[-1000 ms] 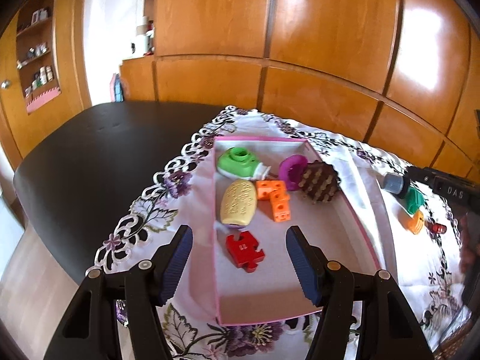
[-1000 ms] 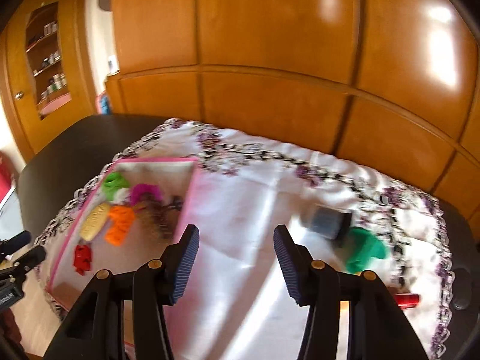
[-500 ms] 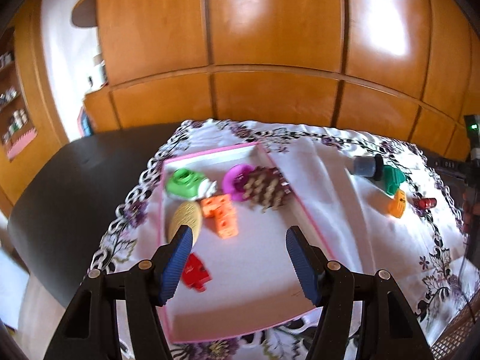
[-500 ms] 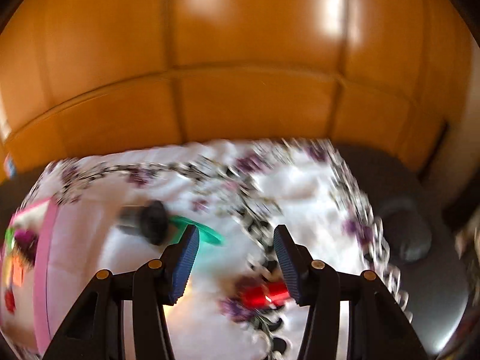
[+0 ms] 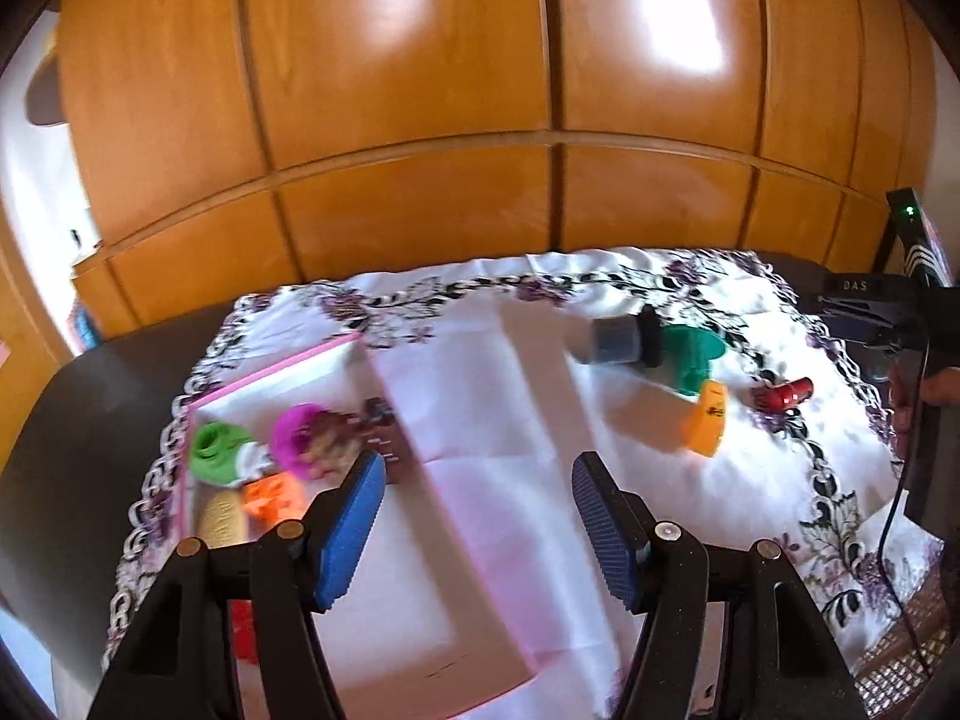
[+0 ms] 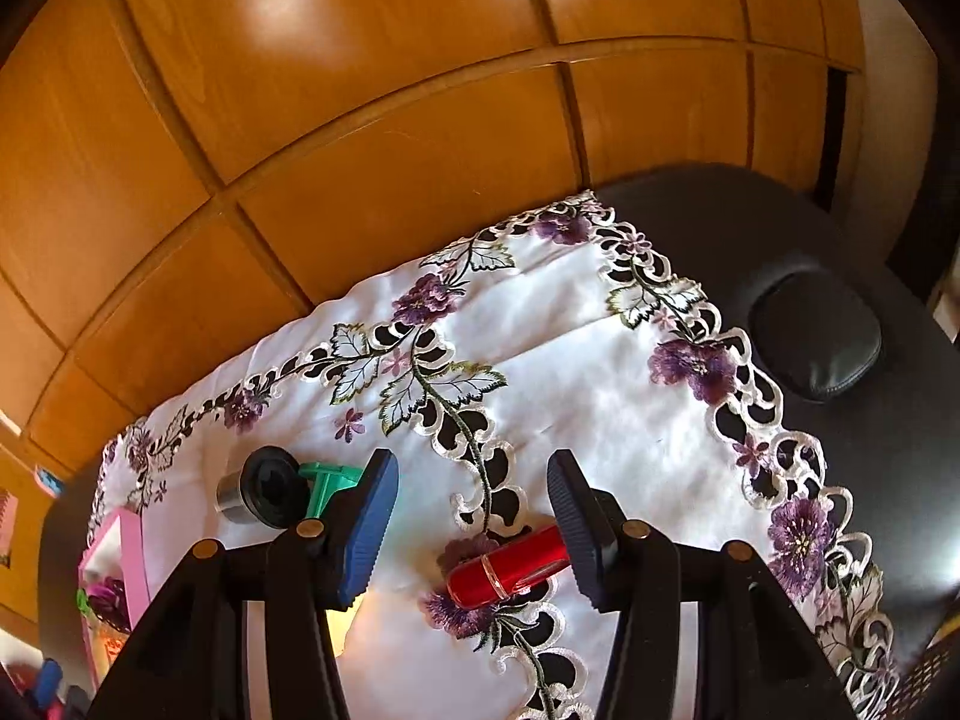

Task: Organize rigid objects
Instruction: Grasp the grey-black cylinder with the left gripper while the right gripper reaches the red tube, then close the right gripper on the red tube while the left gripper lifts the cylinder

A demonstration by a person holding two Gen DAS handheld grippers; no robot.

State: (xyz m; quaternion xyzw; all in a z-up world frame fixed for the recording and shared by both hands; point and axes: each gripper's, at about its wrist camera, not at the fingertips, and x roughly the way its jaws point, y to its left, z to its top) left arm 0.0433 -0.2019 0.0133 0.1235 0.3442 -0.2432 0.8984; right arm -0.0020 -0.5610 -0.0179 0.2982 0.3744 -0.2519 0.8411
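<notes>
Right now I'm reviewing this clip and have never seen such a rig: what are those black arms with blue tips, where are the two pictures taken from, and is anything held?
They are two hand-held grippers, each with a camera looking along its fingers. The left gripper hovers open and empty over the pink tray's edge; the tray holds toys. The right gripper is open, with a red tube lying on the cloth between its fingers, not gripped. A grey cylinder, a green piece and an orange piece also lie on the cloth.

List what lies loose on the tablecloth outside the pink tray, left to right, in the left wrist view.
Grey cylinder with a black cap → teal green piece → orange piece → red tube.
</notes>
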